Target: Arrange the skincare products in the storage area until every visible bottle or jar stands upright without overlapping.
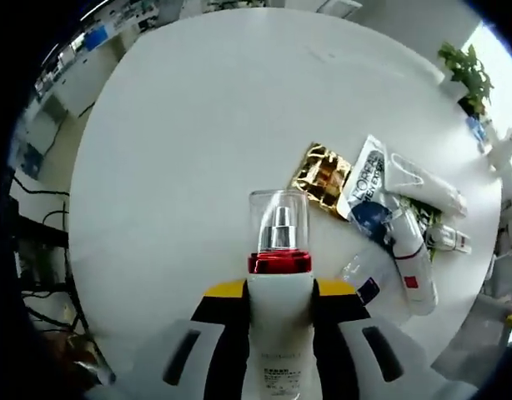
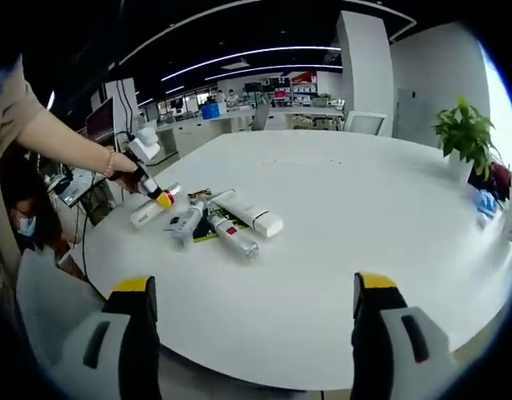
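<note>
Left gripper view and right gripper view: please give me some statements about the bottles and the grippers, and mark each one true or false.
1. The left gripper is shut on a white spray bottle with a red collar. True.
2. The right gripper holds a tube. False: it is open, with nothing between its jaws.
3. The other products lie flat on the white table. True.
4. The potted plant stands among the products. False: it stands far from them, at the table's edge.
</note>
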{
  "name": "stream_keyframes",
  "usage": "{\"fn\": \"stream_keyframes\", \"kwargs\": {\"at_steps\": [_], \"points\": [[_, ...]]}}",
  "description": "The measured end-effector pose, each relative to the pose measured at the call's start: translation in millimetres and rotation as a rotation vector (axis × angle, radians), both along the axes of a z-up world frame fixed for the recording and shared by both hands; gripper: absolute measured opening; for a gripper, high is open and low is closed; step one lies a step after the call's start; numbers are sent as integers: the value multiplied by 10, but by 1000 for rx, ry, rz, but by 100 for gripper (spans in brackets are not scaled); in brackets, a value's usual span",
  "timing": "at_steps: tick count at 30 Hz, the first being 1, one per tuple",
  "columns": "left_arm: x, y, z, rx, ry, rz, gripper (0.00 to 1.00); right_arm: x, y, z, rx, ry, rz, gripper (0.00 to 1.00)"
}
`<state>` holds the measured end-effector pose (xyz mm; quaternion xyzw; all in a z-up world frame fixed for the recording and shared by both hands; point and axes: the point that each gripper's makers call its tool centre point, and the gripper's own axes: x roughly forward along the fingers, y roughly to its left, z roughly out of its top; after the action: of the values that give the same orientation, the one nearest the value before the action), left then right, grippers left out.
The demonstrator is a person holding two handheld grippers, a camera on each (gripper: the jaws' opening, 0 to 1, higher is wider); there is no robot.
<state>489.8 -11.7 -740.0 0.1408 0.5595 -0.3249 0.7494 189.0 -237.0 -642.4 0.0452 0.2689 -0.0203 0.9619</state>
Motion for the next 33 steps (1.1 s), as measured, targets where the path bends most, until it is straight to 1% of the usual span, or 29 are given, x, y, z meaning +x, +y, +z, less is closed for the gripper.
{"fn": "stream_keyframes", "kwargs": {"at_steps": [2,3,4,6,7,9,10,12,13,14,16,19,23,26,28,33], "points": [[-10,-22,55,-49,6,11,23,2,7,4,0,-3,4,98],[-16,-65,101,-104,6,18,23,3,10,5,1,-4,6,98],[-35,-58,132,-120,16,41,23,5,13,6,2,-5,8,98],[-46,-87,204,-186,9,56,23,5,19,6,0,-5,12,98],[-74,-68,246,-206,21,91,23,6,23,7,0,-5,14,98],[-96,-90,311,-256,7,82,23,10,34,10,0,-8,20,98],[-129,-57,336,-258,12,100,23,9,41,10,-2,-7,25,98],[-180,-61,398,-293,-8,94,23,13,56,16,-2,-10,32,98],[-202,-50,412,-297,-8,103,23,14,62,17,-2,-10,35,98],[-223,-57,440,-322,-19,99,23,14,70,16,-1,-11,40,98],[-267,-31,459,-338,-15,120,23,16,83,20,-2,-12,48,98],[-314,7,475,-354,-25,143,23,17,104,18,-5,-10,60,98],[-363,34,551,-372,-46,146,23,21,138,24,-8,-13,80,98],[-419,58,602,-392,-37,159,23,24,152,18,-12,-11,91,97],[-417,87,626,-408,-46,168,23,27,167,12,-14,-9,101,98],[-515,118,697,-435,-73,189,23,31,209,17,-17,-13,126,98]]}}
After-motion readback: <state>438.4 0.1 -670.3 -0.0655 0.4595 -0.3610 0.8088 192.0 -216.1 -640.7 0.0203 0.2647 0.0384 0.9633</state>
